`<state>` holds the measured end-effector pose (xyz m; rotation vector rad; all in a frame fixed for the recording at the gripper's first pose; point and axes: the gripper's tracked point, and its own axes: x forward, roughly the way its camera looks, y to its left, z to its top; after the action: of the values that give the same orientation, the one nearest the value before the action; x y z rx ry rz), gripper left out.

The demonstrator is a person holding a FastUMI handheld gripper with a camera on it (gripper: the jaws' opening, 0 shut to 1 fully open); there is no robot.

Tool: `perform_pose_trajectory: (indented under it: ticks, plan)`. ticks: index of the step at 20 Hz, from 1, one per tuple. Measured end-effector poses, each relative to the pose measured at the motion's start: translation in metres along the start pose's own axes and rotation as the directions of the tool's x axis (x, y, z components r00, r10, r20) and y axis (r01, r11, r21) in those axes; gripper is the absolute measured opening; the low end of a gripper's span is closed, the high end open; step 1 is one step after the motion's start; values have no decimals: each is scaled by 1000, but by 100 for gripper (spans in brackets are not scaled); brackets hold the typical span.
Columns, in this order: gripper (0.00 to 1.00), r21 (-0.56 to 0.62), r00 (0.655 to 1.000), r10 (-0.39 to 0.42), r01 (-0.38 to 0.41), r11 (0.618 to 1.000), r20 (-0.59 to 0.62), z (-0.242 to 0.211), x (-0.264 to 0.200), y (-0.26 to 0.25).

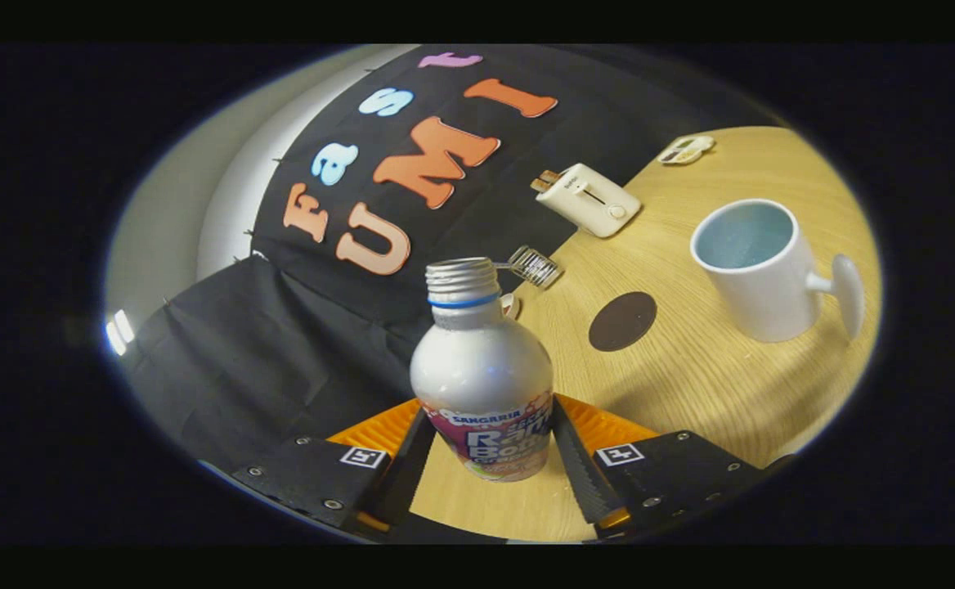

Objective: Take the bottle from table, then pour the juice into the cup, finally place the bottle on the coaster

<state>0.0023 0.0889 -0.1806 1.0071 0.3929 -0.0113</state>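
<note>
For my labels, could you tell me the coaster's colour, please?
Dark brown, in the gripper view: the coaster lies beyond the gripper shut on the bottle.

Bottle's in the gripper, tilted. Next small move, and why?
Probably carry the bottle across toward the white mug until its open neck is over the rim. The gripper has both fingers pressed on the bottle's lower body, the cap is off, and the mug stands apart from it beyond the dark round coaster, so tilting further here would likely spill on the wooden table.
</note>
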Motion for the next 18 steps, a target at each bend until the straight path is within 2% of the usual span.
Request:
perform_pose_trajectory:
  ticks: [7, 13, 18]
  plan:
    - [78, 187, 1000, 8, -5, 982, -15, 8, -6, -16]
    - [78, 345, 999, 33, -27, 938, -12, 19, -6, -21]
    - [78, 466, 999, 50, -39, 884, -11, 27, -11, -27]
